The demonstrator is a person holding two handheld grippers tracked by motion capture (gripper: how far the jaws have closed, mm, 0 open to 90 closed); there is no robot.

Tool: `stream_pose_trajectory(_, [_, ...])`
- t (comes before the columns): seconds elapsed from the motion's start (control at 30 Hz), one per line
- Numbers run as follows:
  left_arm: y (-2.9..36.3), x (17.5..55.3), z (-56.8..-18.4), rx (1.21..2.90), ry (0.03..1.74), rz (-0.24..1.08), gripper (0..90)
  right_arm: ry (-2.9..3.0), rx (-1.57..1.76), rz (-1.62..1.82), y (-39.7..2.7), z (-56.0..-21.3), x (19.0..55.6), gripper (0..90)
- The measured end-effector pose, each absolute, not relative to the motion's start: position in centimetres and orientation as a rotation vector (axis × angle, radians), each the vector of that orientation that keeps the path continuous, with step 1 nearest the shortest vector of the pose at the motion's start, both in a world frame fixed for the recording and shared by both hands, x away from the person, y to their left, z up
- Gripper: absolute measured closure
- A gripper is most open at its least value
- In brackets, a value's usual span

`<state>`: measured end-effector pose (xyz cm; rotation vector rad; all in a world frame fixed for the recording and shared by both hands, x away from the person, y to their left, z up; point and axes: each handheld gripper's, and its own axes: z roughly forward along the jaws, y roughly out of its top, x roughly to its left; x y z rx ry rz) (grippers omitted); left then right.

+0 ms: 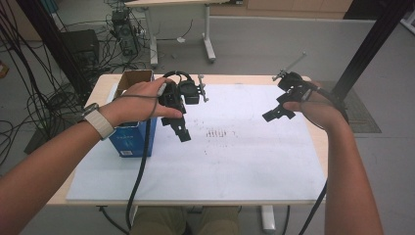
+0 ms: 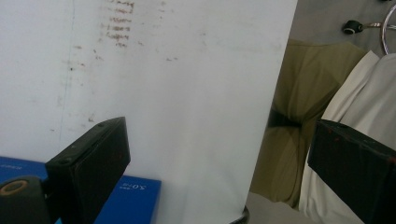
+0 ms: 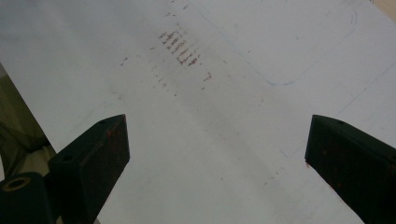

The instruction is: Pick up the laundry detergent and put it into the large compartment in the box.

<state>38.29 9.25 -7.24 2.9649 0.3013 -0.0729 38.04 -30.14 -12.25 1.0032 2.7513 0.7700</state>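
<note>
Above the white sheet [image 1: 235, 161], both tools gape wide, the blue box [image 1: 132, 139] half hidden.

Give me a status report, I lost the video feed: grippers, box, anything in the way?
Left gripper open, empty, beside the blue box. Right gripper open, empty, above the white mat. Nothing between them.

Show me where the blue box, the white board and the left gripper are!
blue box [image 1: 131, 139]: high view, on its blue front face.
white board [image 1: 235, 166]: high view, on a bare part near the front.
left gripper [image 1: 182, 132]: high view, midway between its open jaw tips.
</note>
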Motion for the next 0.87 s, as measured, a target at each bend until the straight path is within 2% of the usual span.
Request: stream_pose_trajectory(0.87, [9.33, 38.13, -7.60, 2.961, 0.326, -0.076, 6.0, 2.750, 0.997, 0.777, -30.48, -12.49, 37.87, 6.4])
